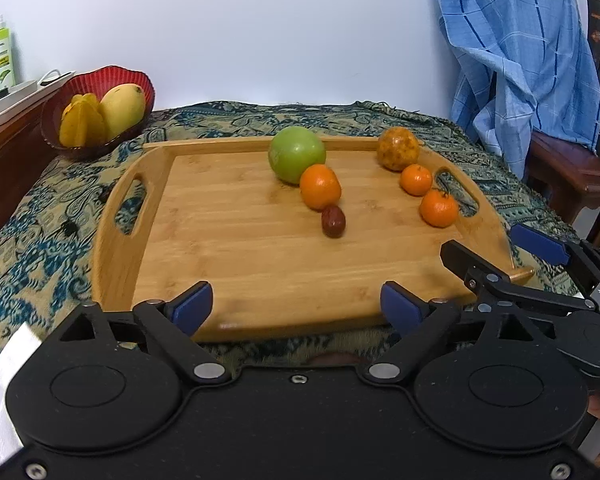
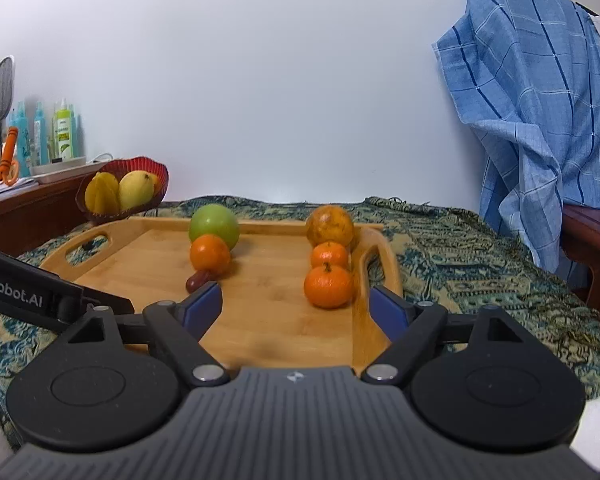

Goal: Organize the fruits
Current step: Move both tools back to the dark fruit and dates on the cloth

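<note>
**Both claws wide open, fruit sitting on the tray**

Left wrist view: the left gripper (image 1: 296,306) has its jaws spread wide with nothing between them, hovering over the near edge of the wooden tray (image 1: 236,248). On the tray: a green apple (image 1: 296,155) touching an orange (image 1: 320,186), a small dark date (image 1: 333,221) just in front, then a speckled fruit (image 1: 398,149) and two tangerines (image 1: 428,194) by the right handle. The red bowl (image 1: 134,80) off the back-left corner holds a mango (image 1: 123,106) and starfruit (image 1: 80,120).

Right wrist view: the right gripper (image 2: 296,306) is spread wide too, empty, with the nearest tangerine (image 2: 328,284) just ahead of it.
</note>
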{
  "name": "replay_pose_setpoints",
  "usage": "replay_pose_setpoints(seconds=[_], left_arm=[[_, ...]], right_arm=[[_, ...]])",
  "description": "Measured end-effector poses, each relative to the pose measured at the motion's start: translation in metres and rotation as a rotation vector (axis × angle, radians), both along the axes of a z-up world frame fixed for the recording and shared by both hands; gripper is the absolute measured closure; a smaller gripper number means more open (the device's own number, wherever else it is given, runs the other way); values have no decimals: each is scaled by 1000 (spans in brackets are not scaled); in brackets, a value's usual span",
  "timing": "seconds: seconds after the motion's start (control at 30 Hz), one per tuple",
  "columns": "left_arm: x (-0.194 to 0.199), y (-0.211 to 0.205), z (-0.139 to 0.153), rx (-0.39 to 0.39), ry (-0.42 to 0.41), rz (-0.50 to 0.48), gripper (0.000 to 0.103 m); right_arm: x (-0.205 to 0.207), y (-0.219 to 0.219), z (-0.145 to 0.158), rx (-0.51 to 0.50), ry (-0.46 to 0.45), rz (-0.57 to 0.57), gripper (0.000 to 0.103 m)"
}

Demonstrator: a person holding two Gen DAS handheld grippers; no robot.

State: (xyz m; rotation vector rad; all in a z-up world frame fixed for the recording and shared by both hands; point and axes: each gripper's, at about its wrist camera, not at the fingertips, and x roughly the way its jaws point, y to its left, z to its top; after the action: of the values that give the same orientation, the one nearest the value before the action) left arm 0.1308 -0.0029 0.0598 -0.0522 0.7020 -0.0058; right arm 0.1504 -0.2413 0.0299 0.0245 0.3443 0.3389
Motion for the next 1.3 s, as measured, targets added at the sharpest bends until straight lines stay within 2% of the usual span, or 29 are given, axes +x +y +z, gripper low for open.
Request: replay_pose_setpoints(seconds=[0.33, 0.77, 1.3], left_arm=[[-41, 11, -5, 2, -34, 21, 6], [-87, 20, -17, -19, -39, 16, 5], [-90, 21, -20, -49, -44, 10, 5]], right_arm=[[-29, 3, -8, 1, 16, 9, 12], [-72, 6, -17, 7, 24, 2, 11], [-111, 15, -27, 11, 61, -4, 11]])
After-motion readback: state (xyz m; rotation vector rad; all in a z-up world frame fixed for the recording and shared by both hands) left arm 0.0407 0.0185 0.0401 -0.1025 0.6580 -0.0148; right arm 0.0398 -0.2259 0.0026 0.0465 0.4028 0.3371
